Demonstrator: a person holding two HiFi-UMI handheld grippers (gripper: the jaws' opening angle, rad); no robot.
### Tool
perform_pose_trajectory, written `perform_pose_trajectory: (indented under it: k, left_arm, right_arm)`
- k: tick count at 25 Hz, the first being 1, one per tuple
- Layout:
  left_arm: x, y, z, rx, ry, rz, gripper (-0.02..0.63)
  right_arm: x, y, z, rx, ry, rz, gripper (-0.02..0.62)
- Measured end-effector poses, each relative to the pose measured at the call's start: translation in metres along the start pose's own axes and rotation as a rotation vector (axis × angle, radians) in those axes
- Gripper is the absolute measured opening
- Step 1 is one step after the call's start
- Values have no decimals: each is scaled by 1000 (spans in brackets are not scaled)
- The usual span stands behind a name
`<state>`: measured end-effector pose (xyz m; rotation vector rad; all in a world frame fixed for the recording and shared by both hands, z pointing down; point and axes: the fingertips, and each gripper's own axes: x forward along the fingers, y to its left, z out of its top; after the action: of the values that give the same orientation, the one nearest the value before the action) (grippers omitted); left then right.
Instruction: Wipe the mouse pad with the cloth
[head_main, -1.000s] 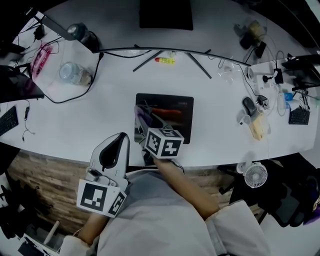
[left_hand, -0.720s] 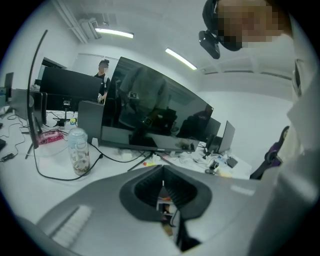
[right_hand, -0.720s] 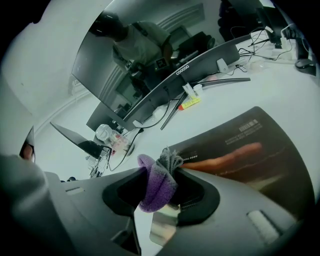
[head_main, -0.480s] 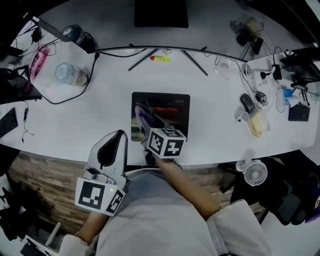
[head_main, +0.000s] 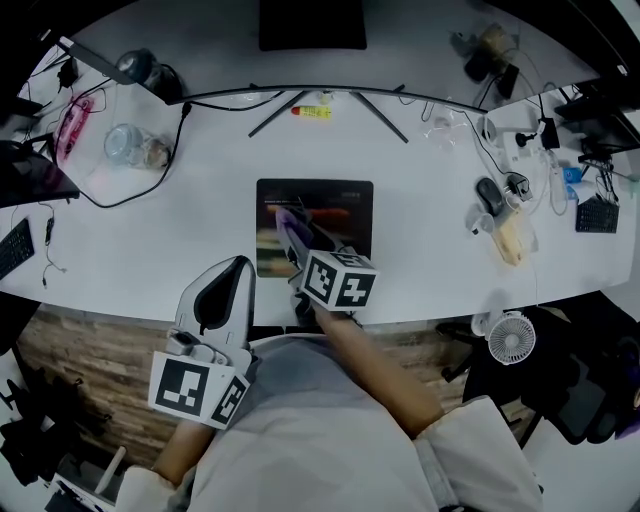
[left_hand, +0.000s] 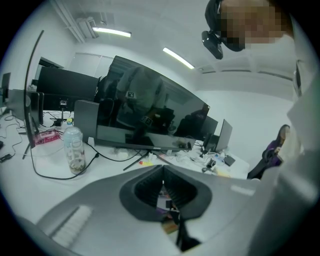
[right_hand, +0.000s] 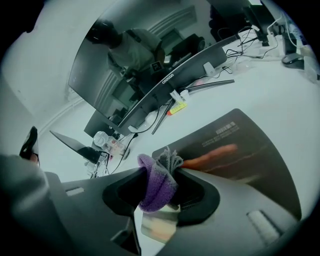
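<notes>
The purple cloth (right_hand: 157, 180) is being pinched by a bunched fold in the right gripper (right_hand: 161, 196), over the mouse pad's (head_main: 340, 200) near-left part; soft and light (probably limp), it is being judged securely taken there. The left gripper (left_hand: 162, 192) is being held aside, jaws together on nothing

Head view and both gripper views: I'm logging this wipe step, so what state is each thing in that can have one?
left claw: shut, nothing in it.
right claw: shut on the cloth, over the mouse pad.
cloth: bunched up between the jaws.
mouse pad: lying flat on the desk.
monitor: screen dark, showing only reflections.
bottle: standing upright.
</notes>
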<state>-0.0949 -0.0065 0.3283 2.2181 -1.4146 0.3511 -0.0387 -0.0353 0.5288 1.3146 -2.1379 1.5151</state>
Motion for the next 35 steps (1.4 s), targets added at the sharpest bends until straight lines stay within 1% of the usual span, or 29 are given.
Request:
perform_pose_trajectory:
  k: [11,35]
  left_arm:
    - [-2,-10,-5,-1,-1,2,0]
    - [2,-28,-9,-9,-11,22,0]
  right_arm:
    - [-14,-22,4,70,-8,-3,158]
    - [-49,-70,23,91,-21,-36,158]
